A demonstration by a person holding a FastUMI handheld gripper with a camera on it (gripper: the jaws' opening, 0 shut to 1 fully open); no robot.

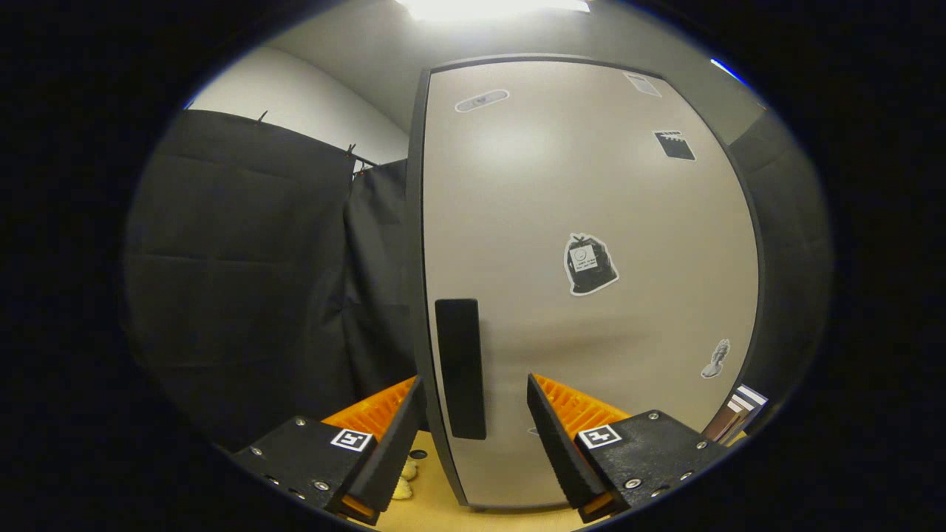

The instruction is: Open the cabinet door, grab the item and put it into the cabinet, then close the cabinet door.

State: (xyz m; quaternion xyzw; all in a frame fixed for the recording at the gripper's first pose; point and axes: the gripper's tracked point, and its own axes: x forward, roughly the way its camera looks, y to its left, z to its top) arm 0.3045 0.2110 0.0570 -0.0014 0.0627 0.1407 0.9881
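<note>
A tall pale grey cabinet door [591,222] with a dark frame stands just ahead of me, closed as far as I can tell. Its black vertical handle [460,367] sits near the door's left edge, between my two fingers and slightly beyond their tips. My gripper [473,403] is open, one finger on each side of the handle, neither touching it. Stickers dot the door, a black bag-shaped sticker [590,264] at its middle. A small pale yellow item [404,480] lies on the wooden surface [443,513] below, by the left finger, mostly hidden.
Black cloth [244,273] hangs left of the cabinet and also to its right. A stack of books or boxes [739,414] stands at the cabinet's lower right. A bright ceiling light [491,7] is overhead.
</note>
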